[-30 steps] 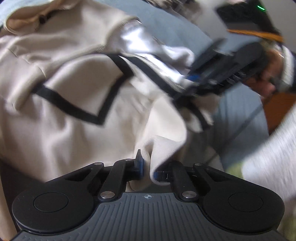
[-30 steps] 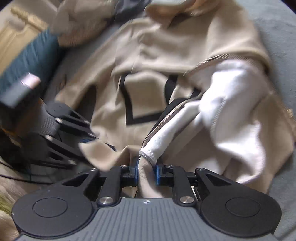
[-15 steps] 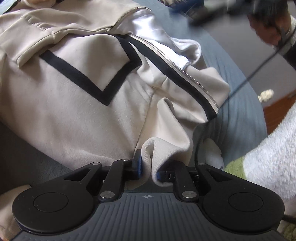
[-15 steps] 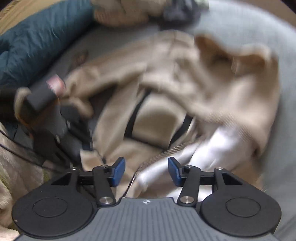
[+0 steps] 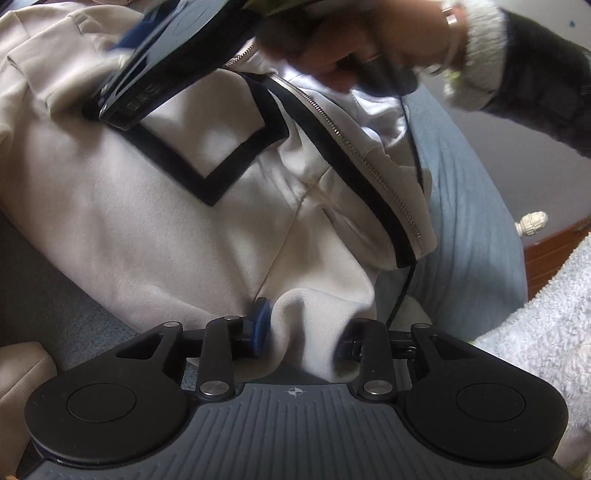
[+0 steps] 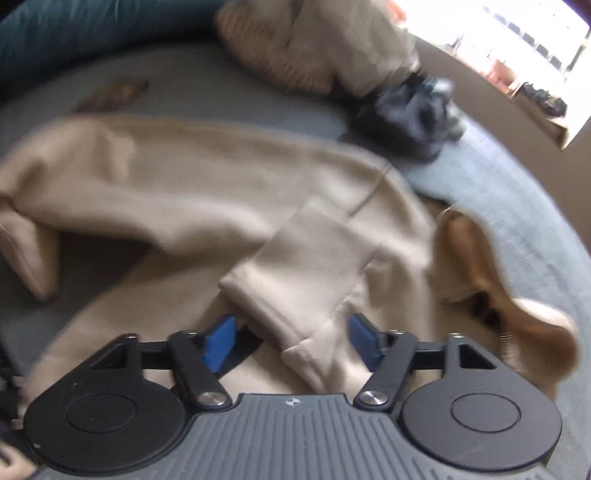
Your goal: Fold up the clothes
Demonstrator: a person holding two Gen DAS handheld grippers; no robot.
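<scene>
A beige zip jacket (image 5: 147, 229) with black trim lies spread on the blue-grey bed cover (image 5: 465, 221). My left gripper (image 5: 301, 334) sits at its near hem, jaws opening, with a loose fold of hem bulging between the pads. In the left wrist view my right gripper (image 5: 123, 42) passes blurred over the jacket's upper part, held by a person's hand (image 5: 351, 48). In the right wrist view my right gripper (image 6: 291, 343) straddles the folded sleeve cuff (image 6: 295, 280). Its jaws are closing, and the blue pads (image 6: 219, 341) stand apart from the cloth.
A teal quilt (image 6: 92, 26) lies at the far left. A heap of beige knitwear (image 6: 295, 55) and a dark blue garment (image 6: 413, 114) lie behind the jacket. A white fluffy towel (image 5: 546, 332) is at the right, and a black cable (image 5: 406, 280) crosses the jacket's edge.
My left jaws have spread on the hem fold. My right gripper let go of the zip edge, opened, and swung across to the sleeve cuff.
</scene>
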